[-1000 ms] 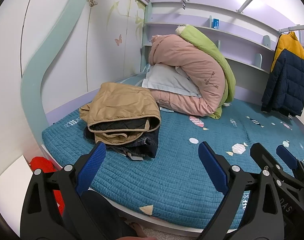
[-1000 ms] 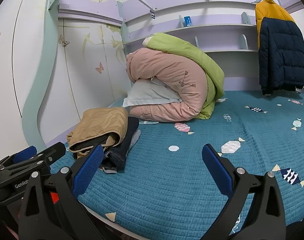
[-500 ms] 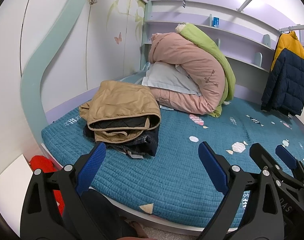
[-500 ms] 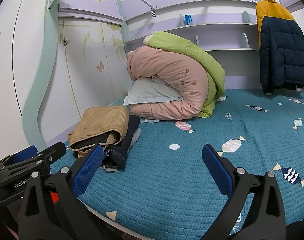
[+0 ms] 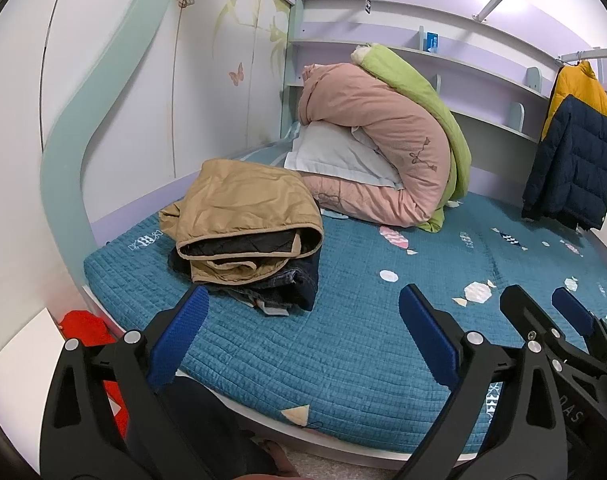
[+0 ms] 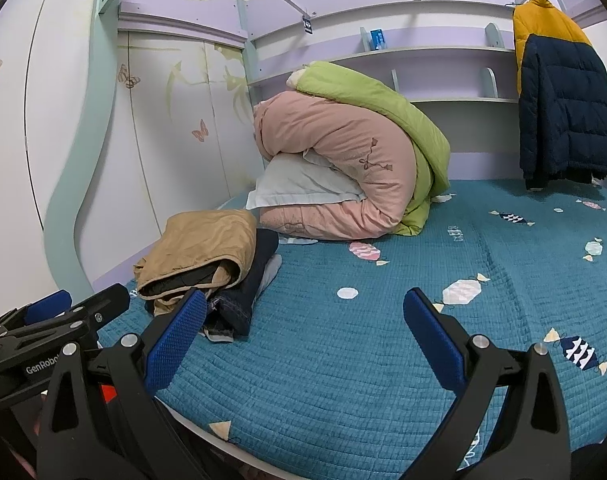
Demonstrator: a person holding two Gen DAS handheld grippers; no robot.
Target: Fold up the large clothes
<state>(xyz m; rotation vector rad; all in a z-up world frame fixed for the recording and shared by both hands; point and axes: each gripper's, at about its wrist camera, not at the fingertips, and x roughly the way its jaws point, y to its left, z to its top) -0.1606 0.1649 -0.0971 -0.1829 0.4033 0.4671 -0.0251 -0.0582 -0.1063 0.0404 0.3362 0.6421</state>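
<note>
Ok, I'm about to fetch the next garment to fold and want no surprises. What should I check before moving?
1. Left gripper free: ok, jaws open, nothing held.
2. Right gripper free: ok, jaws open, nothing held.
3. Tan jacket folded and resting on the dark clothes: ok.
4. Bed cover clear in front for folding: ok.
5. Next garment located: ok, navy and yellow jacket hangs at the far right.
6. How it is hung: cannot tell.
</note>
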